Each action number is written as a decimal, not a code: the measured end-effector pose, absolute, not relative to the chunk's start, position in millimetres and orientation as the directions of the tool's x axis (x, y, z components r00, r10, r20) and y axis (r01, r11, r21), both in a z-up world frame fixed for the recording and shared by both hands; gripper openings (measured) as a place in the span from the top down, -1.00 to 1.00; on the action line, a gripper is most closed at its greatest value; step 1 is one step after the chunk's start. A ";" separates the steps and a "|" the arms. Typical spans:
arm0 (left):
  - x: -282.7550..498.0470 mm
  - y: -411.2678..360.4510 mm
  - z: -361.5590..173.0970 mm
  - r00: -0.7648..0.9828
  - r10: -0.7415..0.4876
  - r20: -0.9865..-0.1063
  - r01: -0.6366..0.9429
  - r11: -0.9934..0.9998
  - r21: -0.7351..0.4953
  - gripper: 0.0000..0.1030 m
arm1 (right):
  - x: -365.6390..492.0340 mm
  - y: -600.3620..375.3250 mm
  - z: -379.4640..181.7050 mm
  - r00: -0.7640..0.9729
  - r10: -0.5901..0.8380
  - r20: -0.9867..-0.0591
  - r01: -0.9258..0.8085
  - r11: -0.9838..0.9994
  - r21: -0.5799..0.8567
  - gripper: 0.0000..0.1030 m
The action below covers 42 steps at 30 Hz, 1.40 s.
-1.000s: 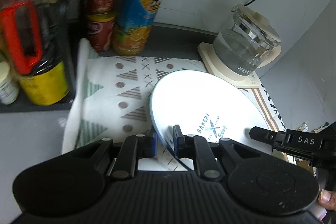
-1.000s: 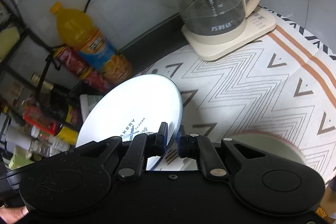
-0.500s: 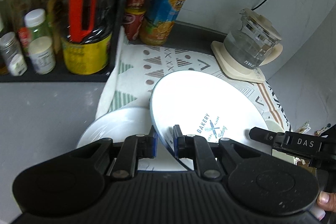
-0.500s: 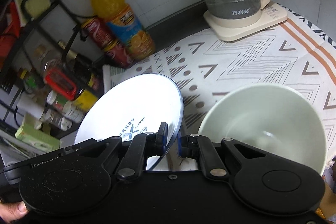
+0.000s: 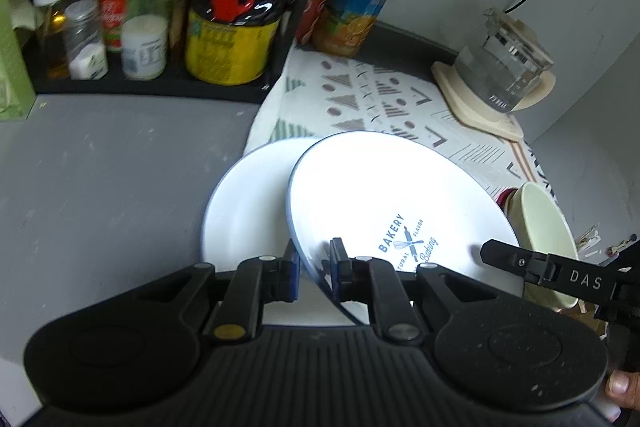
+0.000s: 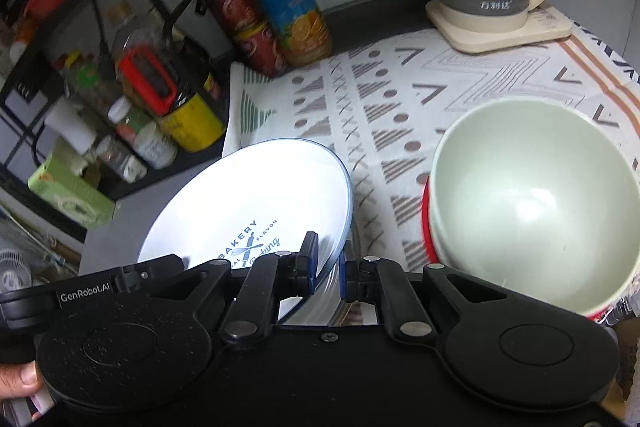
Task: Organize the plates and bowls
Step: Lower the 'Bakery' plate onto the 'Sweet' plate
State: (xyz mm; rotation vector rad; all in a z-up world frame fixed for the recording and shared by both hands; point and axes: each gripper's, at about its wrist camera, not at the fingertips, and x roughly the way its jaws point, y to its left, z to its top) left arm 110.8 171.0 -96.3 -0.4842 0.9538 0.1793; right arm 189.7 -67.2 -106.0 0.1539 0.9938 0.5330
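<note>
While both claws pinch opposite stretches of its near rim, the printed plate [image 5: 384, 211] hangs tilted in the air, its face with the blue bakery mark turned up toward the cameras. The left claw [image 5: 314, 269] is narrow and closed on the rim at the plate's left side; the right claw [image 6: 328, 267] is likewise narrow and closed on the rim at the plate's right side, so the plate is shared evenly and neither hand is nearer. What the coming move seems to turn on is the second plate [image 5: 244, 211], plain white with a blue edge, which lies flat on the counter [image 5: 100, 167] below and to the left of the carried one, partly hidden under it. Judging from that, stacking calls for a shift leftward and a levelling of the tilt before lowering. To the right, well clear of that path, a pale green bowl [image 6: 532, 199] sits nested in a red bowl [image 6: 426, 227] on the patterned cloth [image 6: 400, 99]. I cannot tell whether the carried plate's far edge touches the lower one.
</note>
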 end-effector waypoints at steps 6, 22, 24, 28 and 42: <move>98.1 173.3 -108.6 0.550 -0.064 -0.833 -0.371 0.875 -0.312 0.75 | 175.9 -62.7 -119.5 0.411 0.484 -0.772 -0.365 0.864 0.347 0.80; 106.6 176.3 -136.9 0.481 -0.081 -0.873 -0.354 0.893 -0.278 0.73 | 172.4 -50.5 -148.2 0.389 0.423 -0.818 -0.361 0.887 0.288 0.79; 109.7 177.3 -137.4 0.479 -0.080 -0.874 -0.350 0.896 -0.274 0.73 | 172.8 -46.4 -149.3 0.389 0.408 -0.826 -0.370 0.890 0.265 0.78; 115.7 179.9 -140.1 0.468 -0.077 -0.880 -0.344 0.902 -0.262 0.72 | 175.8 -41.7 -152.6 0.381 0.396 -0.835 -0.366 0.894 0.258 0.77; 134.1 185.5 -140.5 0.442 -0.006 -0.897 -0.348 0.921 -0.177 0.72 | 183.2 -34.6 -159.7 0.364 0.375 -0.853 -0.379 0.896 0.232 0.66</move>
